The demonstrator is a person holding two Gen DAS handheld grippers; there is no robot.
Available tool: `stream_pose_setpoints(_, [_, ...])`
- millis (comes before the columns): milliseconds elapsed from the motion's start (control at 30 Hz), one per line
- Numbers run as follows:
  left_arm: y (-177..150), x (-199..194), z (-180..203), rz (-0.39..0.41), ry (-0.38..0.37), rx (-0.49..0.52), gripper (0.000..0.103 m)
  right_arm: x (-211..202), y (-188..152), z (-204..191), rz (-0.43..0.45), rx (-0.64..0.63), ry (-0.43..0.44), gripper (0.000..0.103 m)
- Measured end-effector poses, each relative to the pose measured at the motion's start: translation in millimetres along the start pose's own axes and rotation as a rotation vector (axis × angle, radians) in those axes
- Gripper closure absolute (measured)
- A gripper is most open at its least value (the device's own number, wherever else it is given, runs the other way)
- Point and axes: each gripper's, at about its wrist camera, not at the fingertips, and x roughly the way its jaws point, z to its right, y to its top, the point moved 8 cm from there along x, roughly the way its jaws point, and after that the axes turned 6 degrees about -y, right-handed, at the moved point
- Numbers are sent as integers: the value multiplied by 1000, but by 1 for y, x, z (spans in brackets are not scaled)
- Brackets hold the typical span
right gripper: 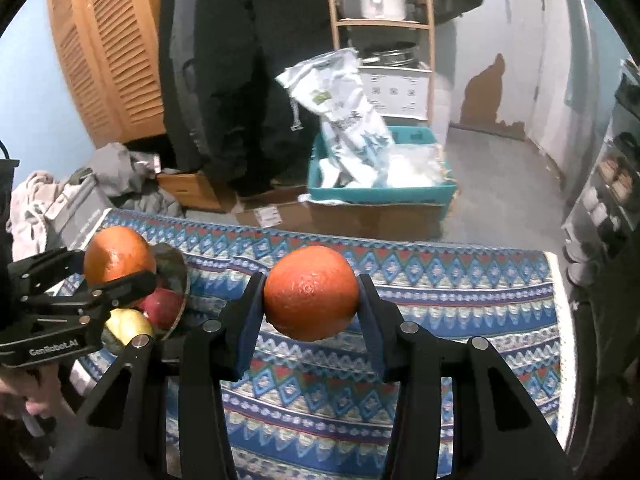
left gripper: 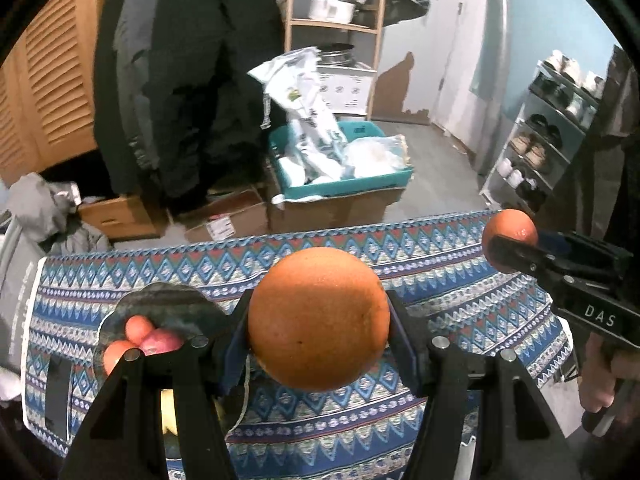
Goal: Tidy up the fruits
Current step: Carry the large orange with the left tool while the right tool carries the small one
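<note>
My left gripper [left gripper: 319,320] is shut on a large orange [left gripper: 318,312] and holds it above the patterned cloth. It also shows in the right wrist view [right gripper: 118,270], just over the bowl. My right gripper [right gripper: 311,294] is shut on a second orange [right gripper: 311,292], held above the cloth's middle; it shows at the right of the left wrist view [left gripper: 508,240]. A dark bowl [left gripper: 172,300] at the left holds red fruits [left gripper: 160,340], an orange one [left gripper: 116,354] and, in the right wrist view, a yellow fruit [right gripper: 128,324] and a red apple [right gripper: 162,306].
A blue patterned cloth [right gripper: 440,300] covers the table. Behind it on the floor are cardboard boxes [right gripper: 372,216], a teal bin [right gripper: 384,194] with plastic bags, hanging dark coats [right gripper: 240,60], a wooden shelf [right gripper: 384,20] with pots and a shoe rack [left gripper: 540,140].
</note>
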Motion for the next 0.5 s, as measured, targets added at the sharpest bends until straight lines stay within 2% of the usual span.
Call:
stream_pose_setpoints(200, [-7, -1, -37, 7, 58, -21, 40, 26, 6, -33, -24, -17, 45, 58])
stream_pose_setpoints(500, [-19, 6, -98, -9, 112, -110, 40, 57, 13, -88, -57, -63, 108, 58])
